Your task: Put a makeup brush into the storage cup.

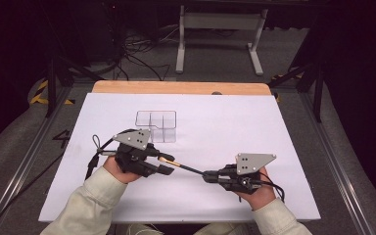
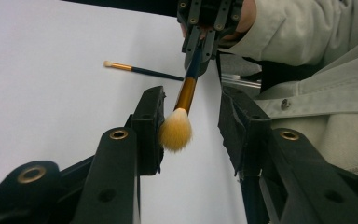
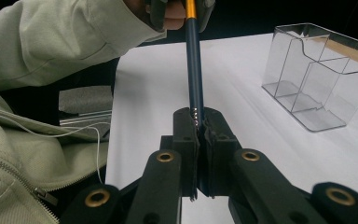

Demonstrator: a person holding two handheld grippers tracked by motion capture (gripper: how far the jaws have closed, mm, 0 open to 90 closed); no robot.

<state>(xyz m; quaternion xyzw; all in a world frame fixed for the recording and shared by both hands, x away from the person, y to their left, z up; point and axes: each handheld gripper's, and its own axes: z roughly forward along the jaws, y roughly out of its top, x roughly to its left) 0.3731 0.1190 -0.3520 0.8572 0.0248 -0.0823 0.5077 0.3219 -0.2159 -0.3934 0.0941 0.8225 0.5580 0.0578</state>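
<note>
Holding the big makeup brush (image 1: 183, 166) by the dark end of its handle, the right gripper (image 1: 210, 176) has its fingers pressed tight on it, low in the middle of the high view. The fluffy tip sits between the spread fingers (image 2: 147, 126) of the left gripper (image 1: 169, 164), close to one, not squeezed. Both hands rest low over the white tabletop (image 1: 225, 127), pointing at each other. A small brush (image 2: 142, 70) lies flat nearby. A clear box (image 1: 156, 126) stands farther up.

You have two makeup brushes: one large brush (image 2: 182, 109) with a fluffy tan head, one small brush (image 2: 140, 70) lying on the sheet. You have one clear organizer (image 1: 155, 126) and two grippers, left gripper (image 1: 164, 164) and right gripper (image 1: 206, 176).
</note>
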